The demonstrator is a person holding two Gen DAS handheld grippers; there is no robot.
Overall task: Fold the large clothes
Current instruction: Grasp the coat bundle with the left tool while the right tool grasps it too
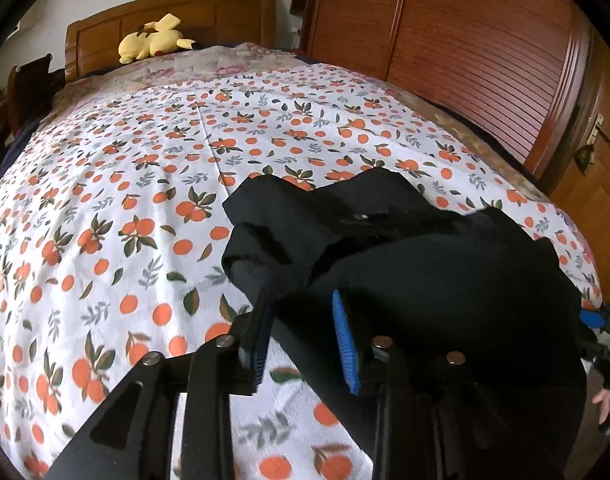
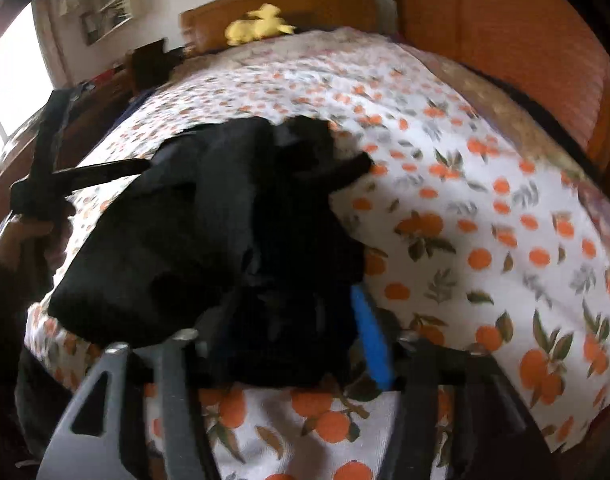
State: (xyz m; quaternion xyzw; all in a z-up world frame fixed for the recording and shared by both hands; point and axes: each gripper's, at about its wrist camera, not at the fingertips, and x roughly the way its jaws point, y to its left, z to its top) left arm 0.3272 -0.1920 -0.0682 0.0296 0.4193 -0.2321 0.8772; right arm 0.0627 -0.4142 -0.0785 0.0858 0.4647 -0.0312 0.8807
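Observation:
A large black garment (image 1: 405,256) lies bunched on the orange-print bedsheet (image 1: 145,168) near the bed's near right corner. My left gripper (image 1: 301,340) is open, its blue-padded fingers on either side of a fold of the black cloth near the garment's left edge. In the right wrist view the same garment (image 2: 209,224) is a dark heap. My right gripper (image 2: 289,340) has black cloth filling the space between its fingers; one blue pad (image 2: 371,340) shows at the right, and the left finger is hidden by cloth. The left gripper (image 2: 45,168) shows at far left in that view.
A yellow plush toy (image 1: 153,38) lies by the wooden headboard (image 1: 169,16). A wooden wardrobe (image 1: 465,52) stands along the bed's right side, with a door (image 1: 593,184) beyond it. A window (image 2: 9,76) is at the left.

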